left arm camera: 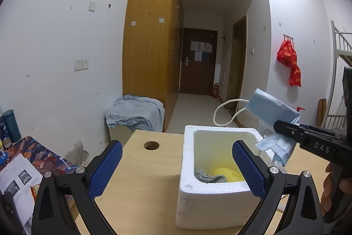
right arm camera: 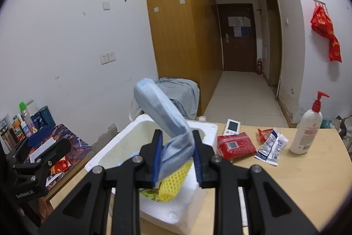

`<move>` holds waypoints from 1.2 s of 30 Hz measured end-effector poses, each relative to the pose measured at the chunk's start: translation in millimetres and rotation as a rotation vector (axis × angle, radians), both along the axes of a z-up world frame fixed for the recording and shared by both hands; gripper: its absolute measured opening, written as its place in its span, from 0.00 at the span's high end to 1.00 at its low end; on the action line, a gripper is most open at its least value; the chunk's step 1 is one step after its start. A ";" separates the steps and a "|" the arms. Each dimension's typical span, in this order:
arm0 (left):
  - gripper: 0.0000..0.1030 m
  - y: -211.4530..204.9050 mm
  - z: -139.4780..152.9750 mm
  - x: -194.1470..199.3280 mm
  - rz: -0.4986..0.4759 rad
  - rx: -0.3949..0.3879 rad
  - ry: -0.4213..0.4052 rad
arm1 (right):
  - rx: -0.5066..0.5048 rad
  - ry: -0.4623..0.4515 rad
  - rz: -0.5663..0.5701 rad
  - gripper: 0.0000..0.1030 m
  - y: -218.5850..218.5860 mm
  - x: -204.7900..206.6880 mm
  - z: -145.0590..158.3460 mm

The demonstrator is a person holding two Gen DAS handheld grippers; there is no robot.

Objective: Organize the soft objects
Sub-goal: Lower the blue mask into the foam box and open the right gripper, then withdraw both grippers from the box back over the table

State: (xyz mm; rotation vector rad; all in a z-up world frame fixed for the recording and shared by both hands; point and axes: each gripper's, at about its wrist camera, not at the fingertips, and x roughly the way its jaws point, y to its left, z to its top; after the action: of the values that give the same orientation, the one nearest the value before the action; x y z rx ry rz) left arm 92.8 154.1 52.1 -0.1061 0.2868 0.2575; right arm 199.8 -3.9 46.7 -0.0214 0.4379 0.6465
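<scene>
right gripper (right arm camera: pixel 176 153) has its fingers pinched on a bunched blue face mask (right arm camera: pixel 162 112), which sticks up past the fingertips with the white foam box (right arm camera: pixel 211 129) right below them. left gripper (left arm camera: pixel 176 169) fingers are spread wide, holding nothing, box between and just ahead of them. My worry: the ear loop (left arm camera: pixel 222 112) dangles outside, so it could snag the rim and leave the mask draped over the edge
</scene>
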 end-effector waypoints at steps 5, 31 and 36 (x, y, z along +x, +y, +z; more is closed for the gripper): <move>0.03 2.3 -1.5 -0.7 0.002 -0.001 0.004 | -0.039 0.007 0.017 0.71 14.5 1.3 -5.2; 0.03 12.6 -4.2 -6.8 0.045 -0.019 0.001 | -0.094 0.005 0.014 0.22 30.0 0.9 -14.4; 0.03 7.4 -4.5 -7.3 0.027 -0.016 0.006 | -0.091 0.003 0.005 0.22 23.0 -2.6 -13.0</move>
State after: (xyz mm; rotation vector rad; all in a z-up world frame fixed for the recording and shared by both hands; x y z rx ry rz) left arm 85.5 161.5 47.7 -0.1248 0.2939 0.2820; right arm 197.1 19.0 33.7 -0.1084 0.4701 0.6315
